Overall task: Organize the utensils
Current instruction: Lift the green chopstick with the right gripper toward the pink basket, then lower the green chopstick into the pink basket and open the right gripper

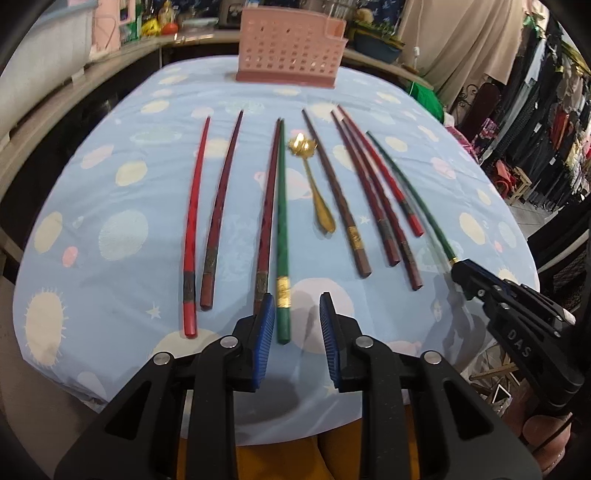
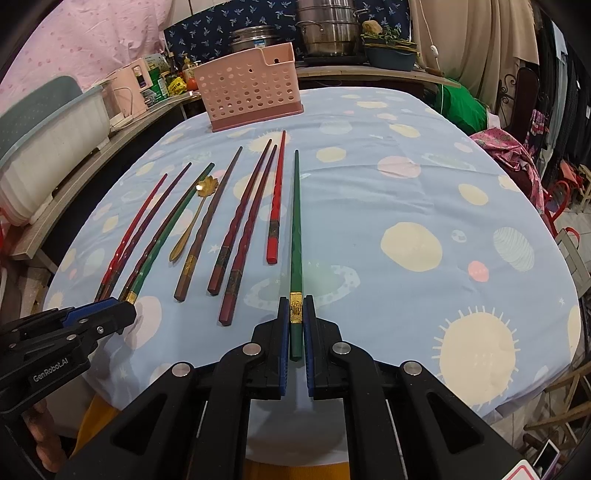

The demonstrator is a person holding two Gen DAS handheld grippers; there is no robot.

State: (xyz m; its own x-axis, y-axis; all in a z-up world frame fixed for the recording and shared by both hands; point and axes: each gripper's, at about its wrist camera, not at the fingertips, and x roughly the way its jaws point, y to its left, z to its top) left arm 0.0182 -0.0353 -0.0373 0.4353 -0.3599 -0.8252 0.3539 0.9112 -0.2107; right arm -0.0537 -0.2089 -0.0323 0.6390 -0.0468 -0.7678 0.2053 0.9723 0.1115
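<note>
The round table under a pale blue cloth printed with planets and suns filled both views; its near edge was cut off by the gripper bodies, and its legs were hidden. The shelves and stainless pots beyond the far edge were crowded and hard to make out, and hanging clothes at far right were blurred. A pink perforated plastic utensil holder stood upright at the far edge of the table, its inside hidden by its front wall.

The right gripper was clamped on the near end of a green chopstick with a gold band, which pointed away toward the holder; whether its far tip touched the cloth could not be told. The left gripper had its blue pads apart, and a second green gold-banded chopstick lay on the cloth between them, close to the left pad; contact could not be confirmed. A dark red chopstick lay against it, its near end hidden behind the left pad.

The other red and brown chopsticks lay in a loose row running near to far. A small gold spoon with a flower-shaped bowl lay among them, just right of the second green chopstick.
</note>
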